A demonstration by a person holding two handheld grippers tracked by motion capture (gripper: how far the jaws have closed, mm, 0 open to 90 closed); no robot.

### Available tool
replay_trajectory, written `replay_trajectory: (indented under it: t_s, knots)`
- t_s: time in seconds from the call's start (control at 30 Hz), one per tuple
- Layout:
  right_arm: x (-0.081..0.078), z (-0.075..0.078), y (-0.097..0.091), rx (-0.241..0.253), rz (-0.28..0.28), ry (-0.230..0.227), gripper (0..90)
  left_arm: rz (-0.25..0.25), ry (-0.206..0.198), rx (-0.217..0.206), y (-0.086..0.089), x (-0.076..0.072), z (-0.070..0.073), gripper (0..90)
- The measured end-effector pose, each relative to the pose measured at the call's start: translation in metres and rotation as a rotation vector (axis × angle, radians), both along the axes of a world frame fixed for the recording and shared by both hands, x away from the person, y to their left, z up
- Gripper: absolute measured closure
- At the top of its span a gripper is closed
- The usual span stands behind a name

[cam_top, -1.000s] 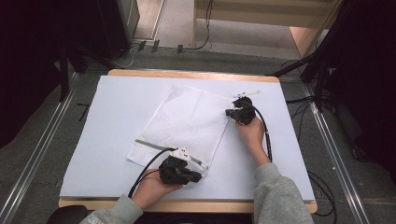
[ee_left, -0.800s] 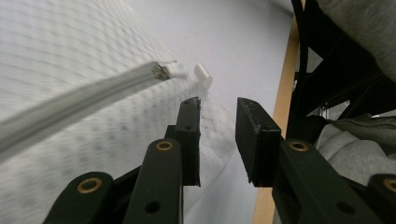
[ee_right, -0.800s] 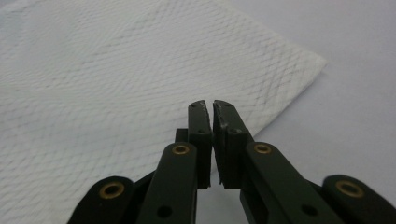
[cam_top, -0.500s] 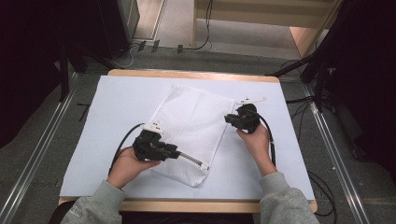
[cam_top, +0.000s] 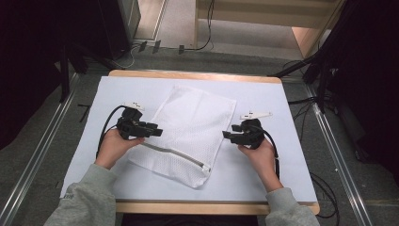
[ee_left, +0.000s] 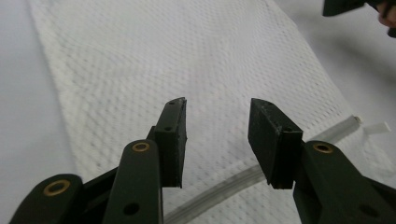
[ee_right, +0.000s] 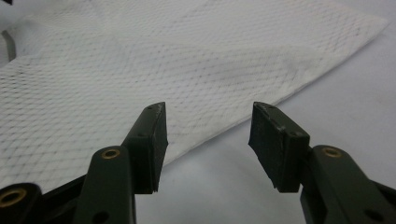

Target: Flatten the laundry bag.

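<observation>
— High view first: where is the white mesh bag (cam_top: 190, 134) lying?

— Flat on the white table cover (cam_top: 282, 179), mid-table, zipper edge (cam_top: 175, 157) nearest the person.

— And the grippers?

— The left gripper (cam_top: 157, 132) is hovering at the bag's left edge, the right gripper (cam_top: 227, 136) at its right. Both have just been opening; jaws are standing apart, gripping nothing.

Free room: the white-covered wooden table (cam_top: 291, 179) lay bare from 3 to 6 o'clock and along its 9 o'clock margin. Obstacle: a flat white mesh laundry bag with a zip (cam_top: 190, 134) occupied the centre, low enough to pass over. The left gripper (cam_top: 157, 132) and the right gripper (cam_top: 227, 135) flanked it at 9 and 3 o'clock.
</observation>
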State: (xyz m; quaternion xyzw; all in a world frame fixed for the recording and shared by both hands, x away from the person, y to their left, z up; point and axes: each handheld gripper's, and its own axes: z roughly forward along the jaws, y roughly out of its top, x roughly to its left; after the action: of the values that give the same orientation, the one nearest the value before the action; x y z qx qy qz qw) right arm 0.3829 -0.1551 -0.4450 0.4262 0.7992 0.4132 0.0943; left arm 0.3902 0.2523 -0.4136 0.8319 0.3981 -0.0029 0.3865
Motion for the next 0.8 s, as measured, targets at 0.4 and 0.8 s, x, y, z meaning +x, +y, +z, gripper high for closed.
replay_trajectory:
  t_s: [0.4,0.8]
  knots:
    - [-0.027,0.000,-0.002,0.015,0.029,0.026,45.4,0.054,-0.012,0.045,0.012,0.030,-0.014,49.2]
    - [-0.030,-0.010,0.008,-0.016,0.056,0.053,46.7,0.122,-0.003,0.072,0.022,0.052,-0.034,49.7]
